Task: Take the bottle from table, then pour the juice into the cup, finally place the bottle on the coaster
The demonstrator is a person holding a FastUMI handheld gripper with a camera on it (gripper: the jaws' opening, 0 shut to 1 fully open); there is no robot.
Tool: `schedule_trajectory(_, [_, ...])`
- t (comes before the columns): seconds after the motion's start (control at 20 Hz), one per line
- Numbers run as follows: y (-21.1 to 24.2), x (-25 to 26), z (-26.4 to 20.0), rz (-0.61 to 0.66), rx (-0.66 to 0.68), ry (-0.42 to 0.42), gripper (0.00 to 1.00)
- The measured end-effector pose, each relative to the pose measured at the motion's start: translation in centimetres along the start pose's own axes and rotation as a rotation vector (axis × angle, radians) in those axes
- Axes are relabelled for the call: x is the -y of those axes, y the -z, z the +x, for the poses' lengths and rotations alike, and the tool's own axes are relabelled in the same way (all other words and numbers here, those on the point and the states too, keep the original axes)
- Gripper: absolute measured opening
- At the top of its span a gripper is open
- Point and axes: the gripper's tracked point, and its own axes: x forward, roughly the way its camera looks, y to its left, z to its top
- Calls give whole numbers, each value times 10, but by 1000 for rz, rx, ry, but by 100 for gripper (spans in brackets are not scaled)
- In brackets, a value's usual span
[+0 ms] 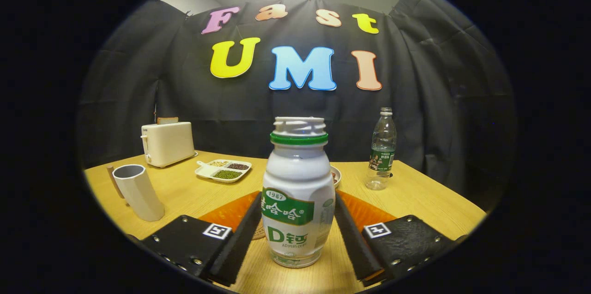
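A white juice bottle (pixel 298 201) with a green label and a green neck ring stands upright between my fingers, its ridged mouth uncapped. My gripper (pixel 298 197) is shut on it, with both black finger pads (pixel 244 234) against its sides. The bottle's base is low over the wooden table (pixel 425 206); I cannot tell whether it touches. A sliver of a round brownish coaster (pixel 258 233) peeks out by the bottle's lower left, on an orange mat (pixel 226 214). The grey-white cup (pixel 138 192) stands beyond my left finger, to the left.
A cream toaster (pixel 167 143) sits at the back left. A white divided tray of beans (pixel 224 170) lies beside it. A clear water bottle (pixel 381 151) stands at the back right. A small dish (pixel 336 175) shows just behind the juice bottle.
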Motion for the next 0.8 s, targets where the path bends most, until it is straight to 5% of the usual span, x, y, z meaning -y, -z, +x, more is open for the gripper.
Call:
schedule_trajectory(0.15, [-1,-2,-1,7,-17,-1,73])
schedule_trajectory(0.8, [-33,-31,-35,-50,-47,-84,73])
